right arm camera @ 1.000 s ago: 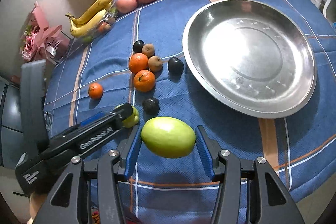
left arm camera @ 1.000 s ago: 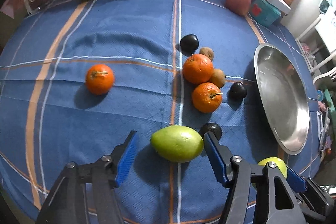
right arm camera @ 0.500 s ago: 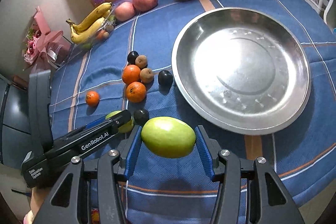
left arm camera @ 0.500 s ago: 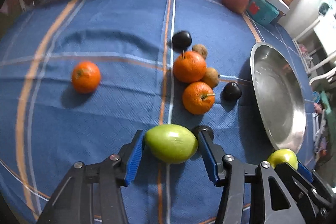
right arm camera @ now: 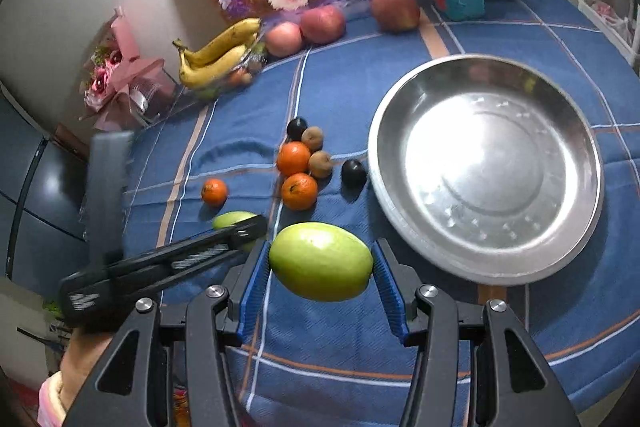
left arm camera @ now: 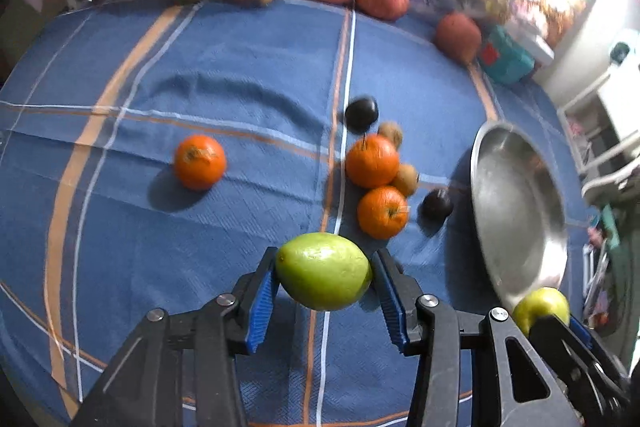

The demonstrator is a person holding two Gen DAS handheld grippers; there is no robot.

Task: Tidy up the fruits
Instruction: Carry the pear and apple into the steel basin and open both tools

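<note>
Steel pan [right arm camera: 596, 195] beside scattered fruit [right arm camera: 299, 191]

Table under a blue plaid cloth [right arm camera: 400, 339]; steel dish [right arm camera: 592, 223], oranges [right arm camera: 299, 191], dark plums [right arm camera: 353, 175], apples [right arm camera: 322, 23], bananas [right arm camera: 216, 55] on it.

You have two smooth green oval fruits up off the blue cloth, each lying sideways between blue pads: the left green fruit [left arm camera: 323, 270] and the right green fruit [right arm camera: 320, 261], the right one near the rim of the empty steel dish [right arm camera: 592, 211]. Between them and that dish sits a tight cluster: two oranges [right arm camera: 293, 158] touching, two small brown fruits [right arm camera: 320, 164] tucked against them, and dark plums [right arm camera: 353, 174] at either end. A lone orange [left arm camera: 199, 161] lies well apart to the left. At the far edge you see bananas [right arm camera: 218, 57] and three red apples [right arm camera: 322, 24].
</note>
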